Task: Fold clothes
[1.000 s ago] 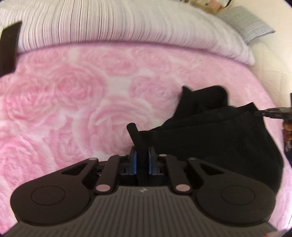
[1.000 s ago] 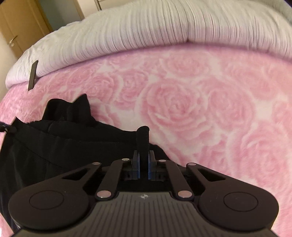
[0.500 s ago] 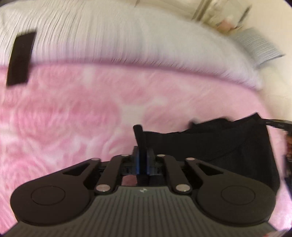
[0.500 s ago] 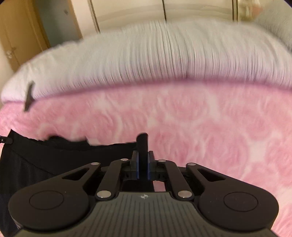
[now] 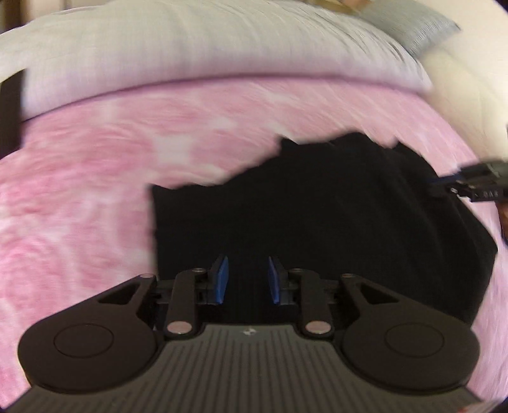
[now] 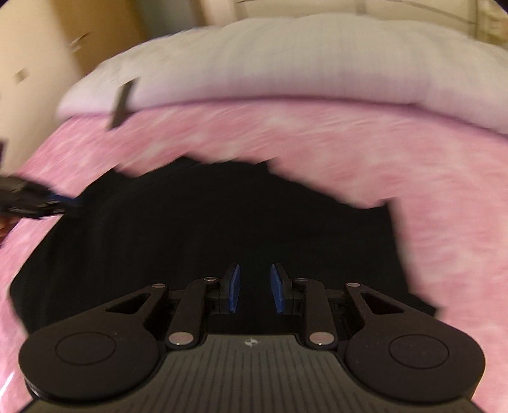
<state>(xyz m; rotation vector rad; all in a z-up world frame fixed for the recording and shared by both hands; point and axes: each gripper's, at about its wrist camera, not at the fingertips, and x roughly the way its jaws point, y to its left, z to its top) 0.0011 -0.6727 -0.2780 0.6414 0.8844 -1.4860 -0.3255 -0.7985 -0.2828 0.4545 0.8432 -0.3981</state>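
A black garment [image 5: 333, 206] lies folded over on the pink rose-patterned blanket [image 5: 89, 178]. My left gripper [image 5: 246, 279] hovers over its near left part, jaws opening, blue pads apart with nothing pinched between them. In the right wrist view the same garment [image 6: 222, 222] spreads below my right gripper [image 6: 254, 287], whose jaws are also opening with no cloth between the pads. Each gripper shows in the other's view: the right one [image 5: 470, 186] at the garment's right edge, the left one [image 6: 35, 200] at its left edge. Both views are blurred by motion.
A white striped duvet [image 5: 206, 47] lies across the far side of the bed. A dark flat object [image 5: 11, 117] rests at the duvet's left end, also seen as a dark flat object [image 6: 122, 101]. A grey pillow [image 5: 412, 27] sits far right. A wooden door [image 6: 95, 31] stands beyond the bed.
Both grippers were shut on the garment's edge, carried it away across the bed, then let it go. Their jaws now stand apart and the garment lies folded over.
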